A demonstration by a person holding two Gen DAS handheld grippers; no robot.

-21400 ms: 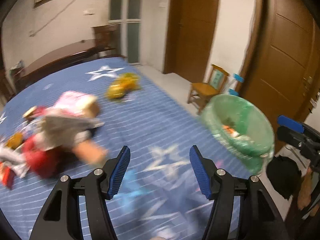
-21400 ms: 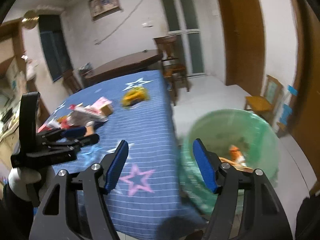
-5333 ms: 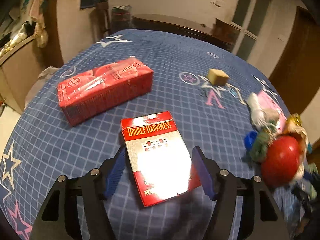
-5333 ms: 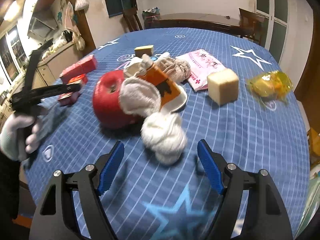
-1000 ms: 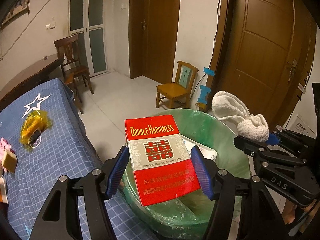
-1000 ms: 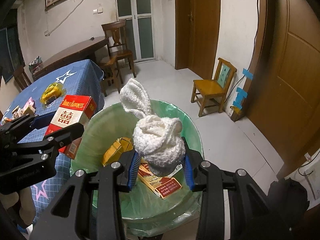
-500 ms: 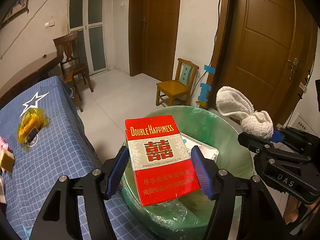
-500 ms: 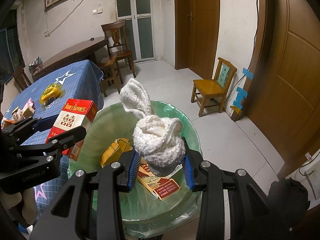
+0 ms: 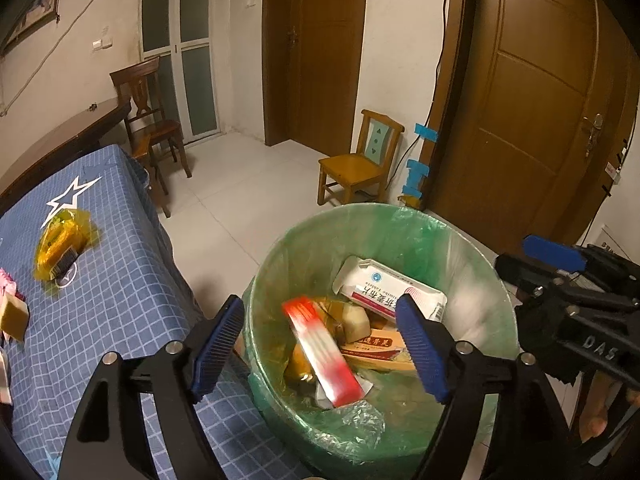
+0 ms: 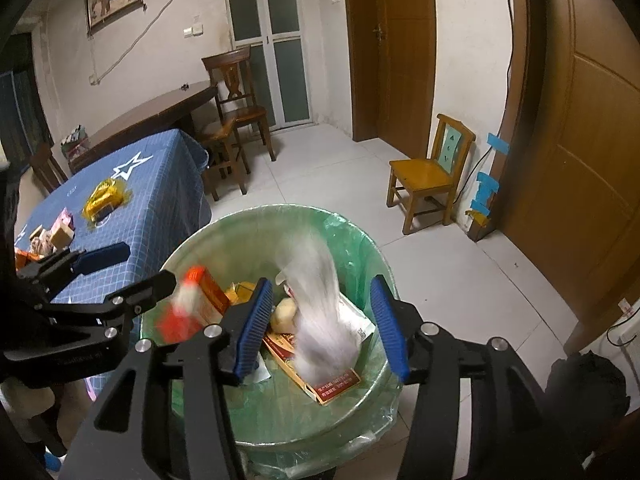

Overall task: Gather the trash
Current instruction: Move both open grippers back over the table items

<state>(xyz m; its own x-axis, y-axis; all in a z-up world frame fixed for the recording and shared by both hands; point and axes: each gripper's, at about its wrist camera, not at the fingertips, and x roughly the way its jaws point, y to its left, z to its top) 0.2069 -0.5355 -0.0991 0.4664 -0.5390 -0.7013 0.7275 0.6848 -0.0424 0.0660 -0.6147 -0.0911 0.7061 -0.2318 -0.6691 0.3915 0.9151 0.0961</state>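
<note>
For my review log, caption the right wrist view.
Right hand-held gripper opening, white cloth dropping into the green-lined bin.

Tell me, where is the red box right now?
In the left wrist view the red box is dropping inside the green-lined bin, below the left gripper's opening jaws.

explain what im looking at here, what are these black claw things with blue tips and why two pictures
Those are two hand-held grippers, one in each of a person's hands, with no robot arm. Each carries a fisheye camera looking along its two fingers, so you get two views of one moment. One shows the left gripper, the other the right gripper; both hang over a green-lined trash bin and their jaws are opening. Neither holds anything now: a red cigarette box and a white cloth, both blurred, are dropping into the bin onto other packets. Beside it, the blue star-patterned table holds a yellow wrapper and a few small bits.
</note>
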